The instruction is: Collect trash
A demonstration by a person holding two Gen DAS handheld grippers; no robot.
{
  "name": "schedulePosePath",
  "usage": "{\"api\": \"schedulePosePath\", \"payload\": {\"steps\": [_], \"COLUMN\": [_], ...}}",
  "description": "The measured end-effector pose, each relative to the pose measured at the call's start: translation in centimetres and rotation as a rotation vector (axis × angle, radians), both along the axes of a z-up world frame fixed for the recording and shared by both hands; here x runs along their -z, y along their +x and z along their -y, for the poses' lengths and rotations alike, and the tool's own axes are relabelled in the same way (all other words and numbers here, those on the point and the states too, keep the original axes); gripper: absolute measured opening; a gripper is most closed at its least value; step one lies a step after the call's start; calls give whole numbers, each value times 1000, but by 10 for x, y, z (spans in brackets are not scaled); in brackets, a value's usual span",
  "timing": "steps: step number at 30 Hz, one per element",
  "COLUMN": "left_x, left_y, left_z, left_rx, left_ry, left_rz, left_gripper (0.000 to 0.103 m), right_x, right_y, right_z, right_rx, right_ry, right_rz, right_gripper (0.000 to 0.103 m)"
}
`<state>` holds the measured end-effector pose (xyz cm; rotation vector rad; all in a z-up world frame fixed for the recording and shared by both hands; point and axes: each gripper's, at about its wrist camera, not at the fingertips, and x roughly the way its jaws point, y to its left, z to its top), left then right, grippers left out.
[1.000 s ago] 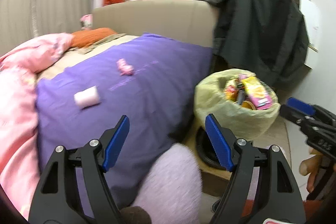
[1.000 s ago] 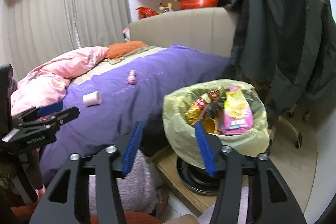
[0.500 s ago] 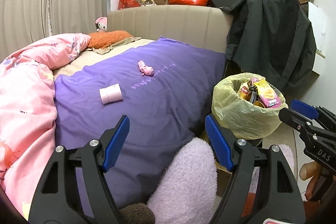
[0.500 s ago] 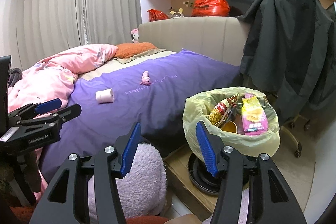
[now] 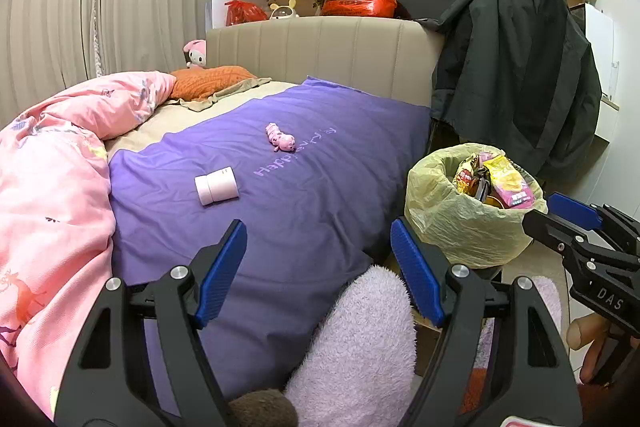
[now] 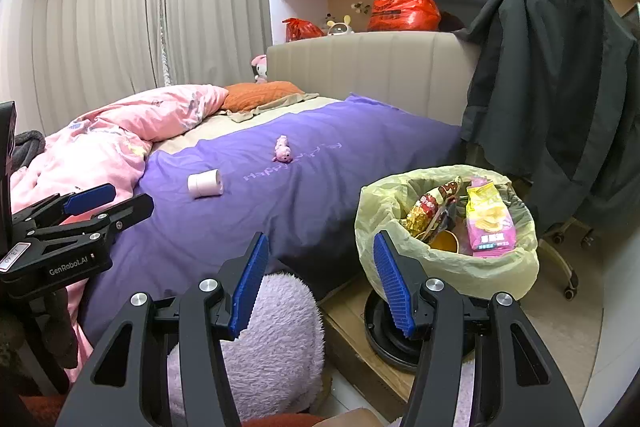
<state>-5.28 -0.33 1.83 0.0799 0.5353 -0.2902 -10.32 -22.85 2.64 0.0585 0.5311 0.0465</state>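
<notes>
Two loose items were seen on the purple blanket [image 5: 320, 195]: a pink jar [image 5: 216, 185] lying on its side and a small pink wrapper [image 5: 281, 138] beyond it. Both lay ahead and leftward, nearer to the left gripper [image 5: 318, 267]. The right gripper [image 6: 320, 281] was beside the trash bin [image 6: 444, 259]. Both grippers were spread wide and held nothing.

Both fisheye views look forward and somewhat downward from near the foot of the bed — each framed at the bottom by its own black, blue-padded jaws. The left wrist view faces the purple bedspread [image 5: 304, 187]; the right sits nearer the yellow-lined trash bin [image 6: 444, 263]. They share the bed, the bin, the beige padded headboard [image 5: 320, 55] — and each catches the other gripper at its edge.
</notes>
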Motion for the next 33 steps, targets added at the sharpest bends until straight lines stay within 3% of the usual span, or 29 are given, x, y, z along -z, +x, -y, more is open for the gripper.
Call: {"api": "schedulePosePath", "payload": {"steps": [33], "left_x": [3], "left_y": [-1], "left_z": [-2], "left_rx": [11], "left_ry": [7], "left_rz": [0], "left_gripper": [71], "right_x": [4], "right_y": [1], "right_z": [-2], "right_rx": [-8], "right_ry": [2], "right_rz": [-6], "right_gripper": [52]}}
